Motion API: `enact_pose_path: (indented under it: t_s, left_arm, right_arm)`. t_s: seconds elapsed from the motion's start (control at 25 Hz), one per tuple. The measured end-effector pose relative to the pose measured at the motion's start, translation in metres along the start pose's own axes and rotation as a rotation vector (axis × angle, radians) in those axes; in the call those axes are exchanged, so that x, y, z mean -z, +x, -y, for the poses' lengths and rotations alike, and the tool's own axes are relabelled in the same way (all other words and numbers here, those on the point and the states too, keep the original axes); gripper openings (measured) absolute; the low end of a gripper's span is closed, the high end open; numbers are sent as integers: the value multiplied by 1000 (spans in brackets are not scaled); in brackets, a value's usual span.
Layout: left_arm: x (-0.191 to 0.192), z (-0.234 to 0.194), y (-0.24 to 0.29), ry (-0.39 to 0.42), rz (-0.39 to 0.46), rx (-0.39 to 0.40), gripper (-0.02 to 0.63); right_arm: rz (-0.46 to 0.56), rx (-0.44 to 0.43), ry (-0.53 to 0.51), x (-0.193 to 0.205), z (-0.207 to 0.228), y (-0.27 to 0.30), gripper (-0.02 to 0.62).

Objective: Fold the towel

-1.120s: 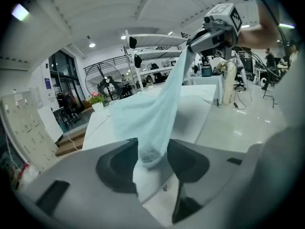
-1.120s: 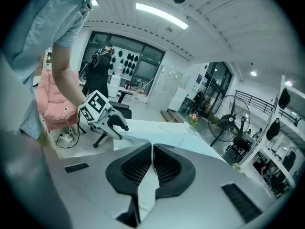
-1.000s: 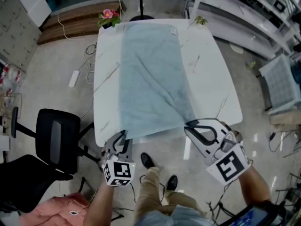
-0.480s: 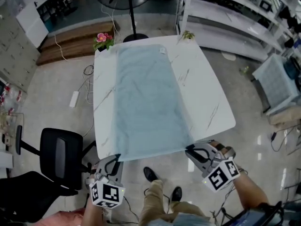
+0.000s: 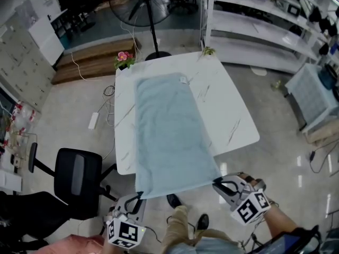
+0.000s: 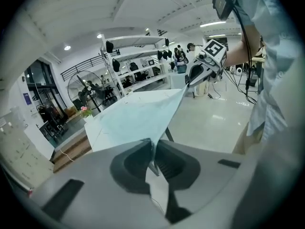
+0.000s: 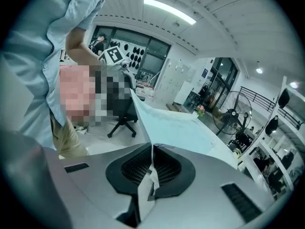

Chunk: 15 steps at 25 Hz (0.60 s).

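One white marbled worktop (image 5: 233, 115) takes up the middle of the head view. A pale blue towel (image 5: 167, 136) lies lengthwise along its left half, and the towel's near end is drawn past the near edge and held in the air. A black office chair (image 5: 77, 176) stands on the floor beside the worktop's near-left corner. The left gripper (image 5: 136, 196) pinches the towel's near-left corner, its jaws having just been closing onto the cloth. The right gripper (image 5: 216, 183) is clamped on the near-right corner, with the near hem stretched between the two. A small pot of pink flowers (image 5: 125, 57) sits at the far-left corner.
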<state>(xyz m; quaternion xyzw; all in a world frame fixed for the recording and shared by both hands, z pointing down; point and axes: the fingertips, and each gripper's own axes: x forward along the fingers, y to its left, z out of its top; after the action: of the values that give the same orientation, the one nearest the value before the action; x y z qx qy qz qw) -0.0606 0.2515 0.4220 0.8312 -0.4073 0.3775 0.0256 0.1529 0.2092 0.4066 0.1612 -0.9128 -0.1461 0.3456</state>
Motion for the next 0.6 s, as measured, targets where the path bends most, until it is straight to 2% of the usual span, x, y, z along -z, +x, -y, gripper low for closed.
enact_pose_path:
  t_s: [0.4,0.6]
  left_arm:
    - [2,62,-54,-30,7,-30,26]
    - [-9,84,-77,-67,25,-49,26]
  right_arm:
    - [50,-3,-14,-11,-54,-58,26]
    - [81,5,-4,-18,-63,-83,26]
